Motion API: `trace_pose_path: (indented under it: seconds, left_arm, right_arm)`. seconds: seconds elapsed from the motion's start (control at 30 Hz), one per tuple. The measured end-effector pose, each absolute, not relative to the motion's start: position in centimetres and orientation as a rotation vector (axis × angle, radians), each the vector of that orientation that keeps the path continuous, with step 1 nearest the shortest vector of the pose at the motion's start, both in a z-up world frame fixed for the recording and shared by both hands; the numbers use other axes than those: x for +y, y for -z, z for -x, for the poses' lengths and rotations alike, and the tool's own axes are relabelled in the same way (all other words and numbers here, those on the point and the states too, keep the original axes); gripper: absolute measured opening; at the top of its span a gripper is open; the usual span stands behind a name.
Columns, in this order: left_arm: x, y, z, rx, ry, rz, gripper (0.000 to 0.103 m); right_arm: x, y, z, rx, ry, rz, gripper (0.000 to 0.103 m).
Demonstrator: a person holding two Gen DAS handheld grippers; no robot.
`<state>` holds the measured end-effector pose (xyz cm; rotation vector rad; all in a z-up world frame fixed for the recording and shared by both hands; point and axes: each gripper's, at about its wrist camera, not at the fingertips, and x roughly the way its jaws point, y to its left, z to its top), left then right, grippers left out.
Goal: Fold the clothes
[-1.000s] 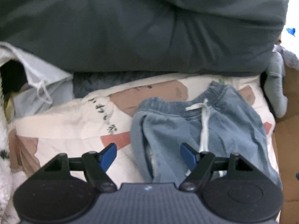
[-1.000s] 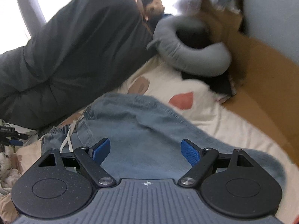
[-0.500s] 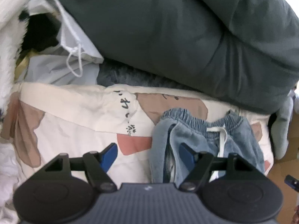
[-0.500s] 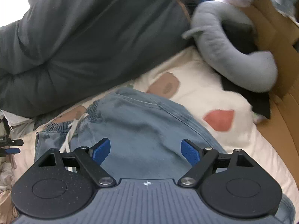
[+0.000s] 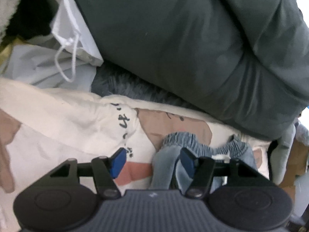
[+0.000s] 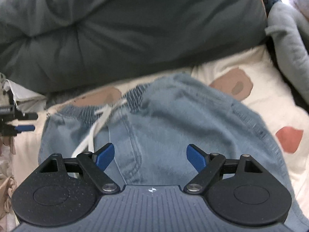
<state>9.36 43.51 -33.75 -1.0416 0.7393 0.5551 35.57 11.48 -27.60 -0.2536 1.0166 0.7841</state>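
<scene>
Light-blue denim pants (image 6: 173,119) with an elastic waistband and a white drawstring (image 6: 100,119) lie flat on a cream sheet (image 6: 260,100) with brown and red patches. My left gripper (image 5: 152,161) is low at the waistband's left corner (image 5: 166,160). Its jaws are closing with the folded denim edge between them. The right pad sits inside the fold; the left pad is over the sheet and clear of the cloth. My right gripper (image 6: 150,157) hovers open over the middle of the pants, nothing between its pads. The left gripper (image 6: 23,127) also shows at the far left of the right wrist view.
A bulky dark grey duvet (image 5: 193,48) lies along the far side of the sheet. A white drawstring bag (image 5: 63,44) sits at the back left. A grey plush cushion (image 6: 289,44) and a cardboard box (image 5: 297,158) stand to the right.
The left gripper sank and rolled toward the waistband's left corner while its jaws narrowed around the denim edge. The right gripper swept across and down over the pants, still wide open.
</scene>
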Motion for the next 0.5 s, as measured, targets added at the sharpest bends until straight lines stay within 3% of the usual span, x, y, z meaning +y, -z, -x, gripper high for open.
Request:
trace_pose_path:
  seconds: [0.5]
  left_arm:
    - [44.7,37.6,-11.1,0.728,-0.48,1.146,0.061]
  right_arm:
    - [12.0,28.7,-35.8,0.95,-0.761,0.327,0.085]
